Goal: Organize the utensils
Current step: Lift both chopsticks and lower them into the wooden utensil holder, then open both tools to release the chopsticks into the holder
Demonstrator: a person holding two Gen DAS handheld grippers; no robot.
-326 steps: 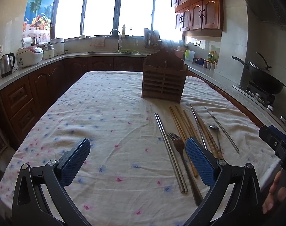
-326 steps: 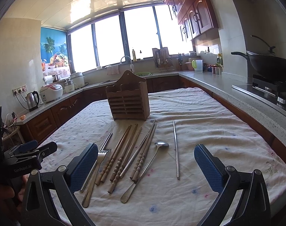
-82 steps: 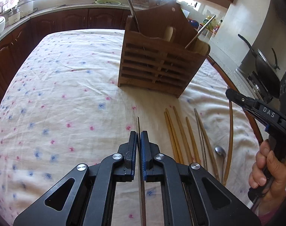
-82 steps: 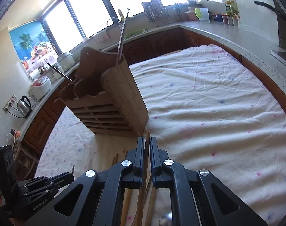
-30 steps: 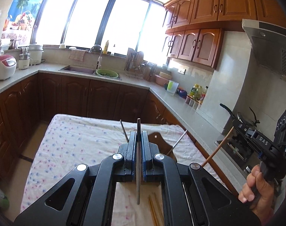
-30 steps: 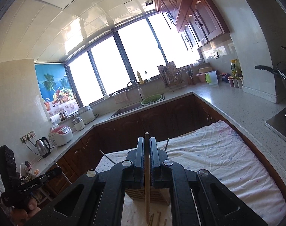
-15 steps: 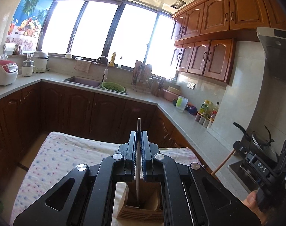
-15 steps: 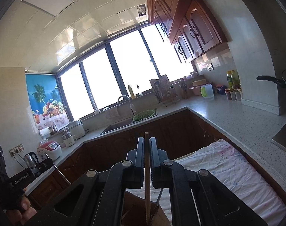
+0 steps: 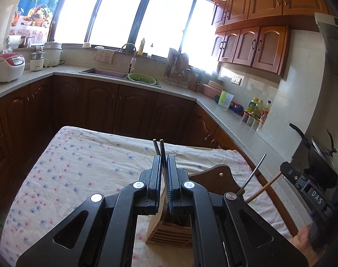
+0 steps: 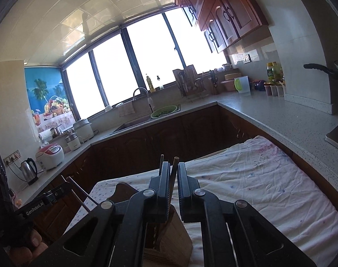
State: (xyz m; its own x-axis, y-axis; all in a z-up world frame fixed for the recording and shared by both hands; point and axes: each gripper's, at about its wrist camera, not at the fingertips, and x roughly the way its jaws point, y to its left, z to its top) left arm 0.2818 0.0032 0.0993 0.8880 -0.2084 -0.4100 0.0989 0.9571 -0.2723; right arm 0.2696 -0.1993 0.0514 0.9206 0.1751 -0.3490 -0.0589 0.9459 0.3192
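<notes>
The wooden utensil holder [image 9: 215, 178] stands on the cloth-covered table [image 9: 80, 169], right below both grippers. My left gripper [image 9: 164, 162] has its jaws slightly parted around a metal chopstick [image 9: 161, 146] that stands in the holder beside another metal chopstick [image 9: 155, 146]. My right gripper [image 10: 173, 173] has its jaws slightly apart, and a wooden chopstick [image 10: 174, 166] leans between them down into the holder [image 10: 173, 240]. A metal chopstick [image 10: 161, 162] stands next to it. The right gripper also shows at the right edge of the left wrist view [image 9: 302, 184].
Another metal chopstick [image 9: 253, 173] sticks out of the holder's right side. Kitchen counters [image 9: 169, 89] wrap around the table, with a sink, a rice cooker [image 9: 7, 66], a kettle [image 10: 29, 169] and a wok [image 9: 320, 155] on the stove at right.
Both grippers have come down over the holder and lowered their chopsticks into it. Both pairs of jaws have loosened from a tight grip to a small gap.
</notes>
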